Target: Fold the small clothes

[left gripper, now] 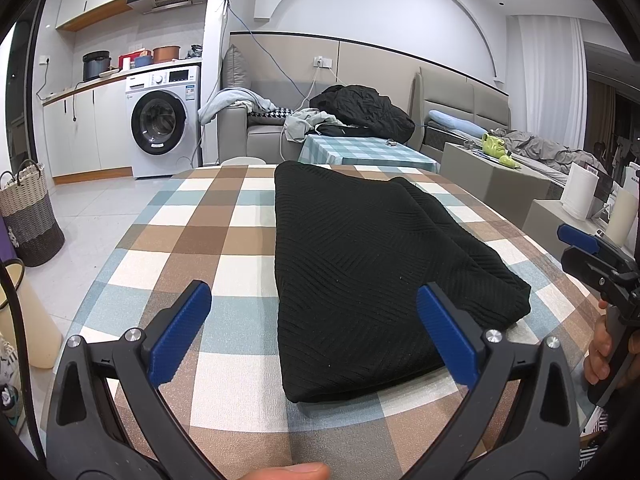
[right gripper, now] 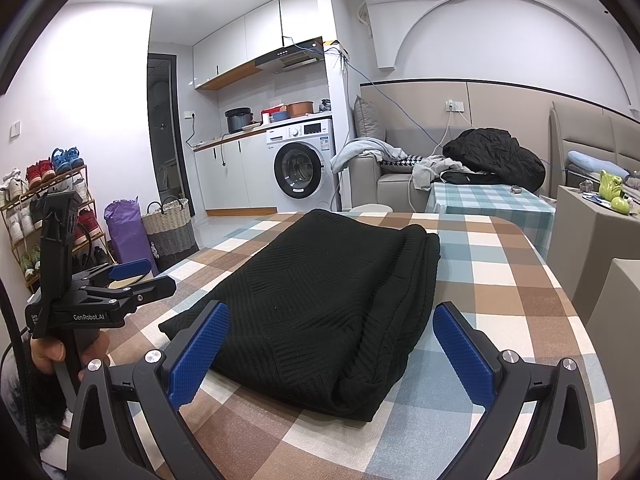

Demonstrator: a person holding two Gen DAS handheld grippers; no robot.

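Black ribbed knitwear (left gripper: 372, 272) lies folded into a long, layered rectangle on a worktop (left gripper: 224, 240) covered in a brown, blue and white check cloth, as a person with a handheld gripper in each hand works at folding small clothes in a studio flat. The left gripper (left gripper: 314, 332) hovers just short of the garment's near end, its blue fingers (left gripper: 180, 332) spread wide and holding nothing; one of them stands in front of the fabric in the left wrist view, and whether it touches cannot be told. The right gripper (right gripper: 330, 354) is likewise wide apart and empty, set at the near end of the garment, where doubled layers show along the rounded edge. Judging by the neat stacked edges, at least one lengthwise fold appears done; a final crosswise fold to shorten the strip, or simply setting it aside, seems to be what remains. More clothing (right gripper: 494, 158) sits heaped on a sofa (right gripper: 394, 184) behind, well apart from the worktop, beside a washing machine (right gripper: 300, 164) and a laundry basket (right gripper: 168, 224).
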